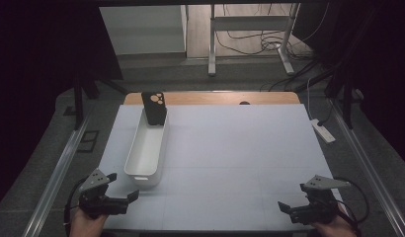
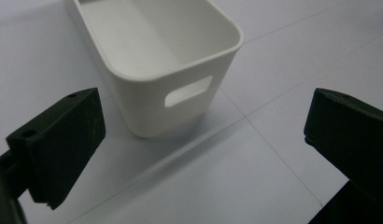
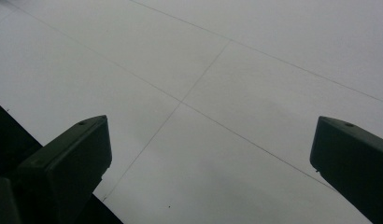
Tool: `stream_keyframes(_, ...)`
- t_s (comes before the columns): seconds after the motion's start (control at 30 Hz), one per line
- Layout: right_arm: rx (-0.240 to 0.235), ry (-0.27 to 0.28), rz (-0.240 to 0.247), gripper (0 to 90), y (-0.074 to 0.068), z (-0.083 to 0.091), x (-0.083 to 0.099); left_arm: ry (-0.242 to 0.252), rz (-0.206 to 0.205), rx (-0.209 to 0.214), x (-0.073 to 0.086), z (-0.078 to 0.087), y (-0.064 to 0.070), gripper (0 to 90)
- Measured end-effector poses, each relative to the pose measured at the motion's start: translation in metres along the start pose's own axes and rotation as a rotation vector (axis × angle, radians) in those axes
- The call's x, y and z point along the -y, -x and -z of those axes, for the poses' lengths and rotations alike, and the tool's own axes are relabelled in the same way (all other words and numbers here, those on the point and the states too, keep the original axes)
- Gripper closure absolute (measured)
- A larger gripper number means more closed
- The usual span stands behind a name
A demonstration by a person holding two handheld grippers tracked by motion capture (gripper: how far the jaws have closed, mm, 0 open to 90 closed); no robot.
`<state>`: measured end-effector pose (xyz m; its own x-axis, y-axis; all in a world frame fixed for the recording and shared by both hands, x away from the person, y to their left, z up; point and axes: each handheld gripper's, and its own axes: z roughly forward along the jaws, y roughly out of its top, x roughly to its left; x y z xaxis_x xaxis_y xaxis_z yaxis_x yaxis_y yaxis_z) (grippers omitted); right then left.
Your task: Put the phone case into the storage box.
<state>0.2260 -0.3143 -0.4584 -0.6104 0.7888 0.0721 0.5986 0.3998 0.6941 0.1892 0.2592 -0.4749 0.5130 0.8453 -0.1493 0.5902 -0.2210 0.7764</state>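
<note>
both sets of jaws spread wide, gripping nothing. left gripper sits low at the near left corner, aimed at the near end of the white bin, just short of it. right gripper waits well apart over bare table. a black phone case leans upright in the bin's far end. bin looks light, stiff, smooth plastic, likely slippery; the handle slot or rim seems the best hold.

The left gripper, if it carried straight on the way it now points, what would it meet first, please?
Most likely the near end wall of the white bin, with its handle slot facing the open left gripper. Bare table lies between them. Depth is hard to judge, and the bin sits slightly left of centre, so a glancing contact is possible.
</note>
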Motion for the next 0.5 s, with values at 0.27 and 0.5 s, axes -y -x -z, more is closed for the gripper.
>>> stream_keyframes(0.27, -0.002, -0.001, -0.003, 0.0, 0.0, 0.0, 0.0, -0.015, 0.006, -0.007, 0.009, 0.003, 0.004, 0.0)
stream_keyframes(0.5, -0.003, -0.002, -0.001, 0.0, 0.0, 0.0, 0.0, -0.017, 0.018, -0.011, 0.015, 0.007, 0.005, 0.0)
